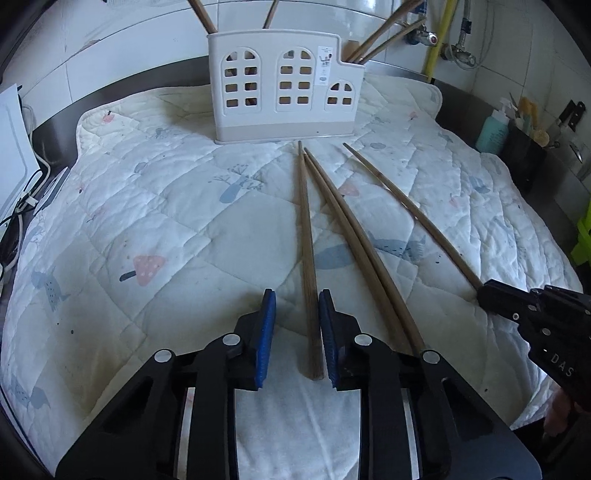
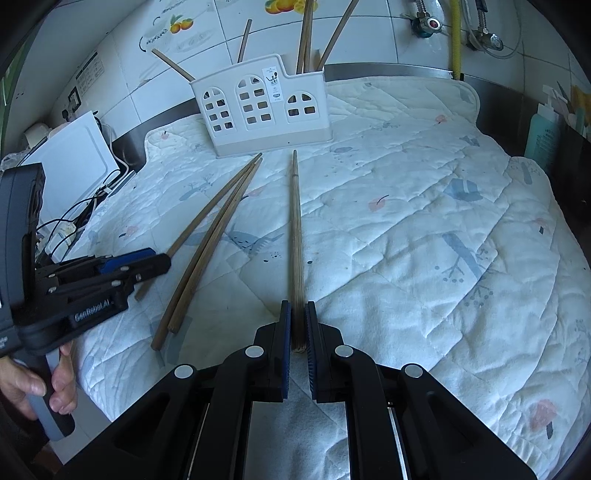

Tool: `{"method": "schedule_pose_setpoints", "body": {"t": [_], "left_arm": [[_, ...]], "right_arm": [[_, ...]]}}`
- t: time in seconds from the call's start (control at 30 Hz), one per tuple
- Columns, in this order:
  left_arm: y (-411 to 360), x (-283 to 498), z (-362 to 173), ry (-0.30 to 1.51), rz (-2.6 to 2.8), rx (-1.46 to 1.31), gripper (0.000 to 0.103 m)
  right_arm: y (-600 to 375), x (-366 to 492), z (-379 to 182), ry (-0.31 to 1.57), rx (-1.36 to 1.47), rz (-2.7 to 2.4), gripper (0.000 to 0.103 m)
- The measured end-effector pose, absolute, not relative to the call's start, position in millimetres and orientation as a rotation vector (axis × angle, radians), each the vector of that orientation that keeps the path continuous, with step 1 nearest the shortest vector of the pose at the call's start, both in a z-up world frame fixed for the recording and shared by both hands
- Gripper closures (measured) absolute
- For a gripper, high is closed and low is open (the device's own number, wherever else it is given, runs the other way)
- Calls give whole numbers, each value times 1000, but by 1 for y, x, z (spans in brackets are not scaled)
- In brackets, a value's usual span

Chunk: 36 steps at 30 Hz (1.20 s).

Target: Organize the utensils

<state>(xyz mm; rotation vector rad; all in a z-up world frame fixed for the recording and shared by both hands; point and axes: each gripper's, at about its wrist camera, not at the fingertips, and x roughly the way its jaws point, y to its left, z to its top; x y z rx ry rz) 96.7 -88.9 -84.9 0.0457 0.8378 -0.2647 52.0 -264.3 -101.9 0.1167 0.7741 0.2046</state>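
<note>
Several long wooden chopsticks lie on a quilted white mat (image 1: 147, 221). My left gripper (image 1: 297, 306) is open, its blue pads on either side of one chopstick (image 1: 307, 258) without gripping it. Two more chopsticks (image 1: 354, 240) lie just right of it. My right gripper (image 2: 297, 314) is shut on the thick end of a separate chopstick (image 2: 296, 229), which also shows in the left wrist view (image 1: 406, 210). A white house-shaped utensil holder (image 1: 284, 85) stands at the mat's far edge, with several chopsticks standing in it (image 2: 304, 33).
A white appliance with cables (image 2: 74, 162) sits at the left. A teal bottle (image 1: 491, 133) and a dark caddy (image 1: 524, 155) stand at the right. Tiled wall, pipes and valves (image 2: 458, 33) are behind the holder.
</note>
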Motion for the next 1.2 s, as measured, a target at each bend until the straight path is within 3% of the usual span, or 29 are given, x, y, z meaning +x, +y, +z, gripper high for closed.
{"method": "schedule_pose_setpoints", "body": {"t": [0.37,0.53,0.7,1.2], "left_arm": [[-89,103,-88,823,-311,55,80],[-83,111,-85,845,-344,45,96],[-76,113,-77,842,-368,40,98],[-51,124,15,664,-419,32,98]], "right_arm": [[-264,54,-102,768,123,199,96],[-262,54,-100,763,111,190,96],[-261,48,-90,738,86,180,96],[-270,51,23,511,0,183,96]]}}
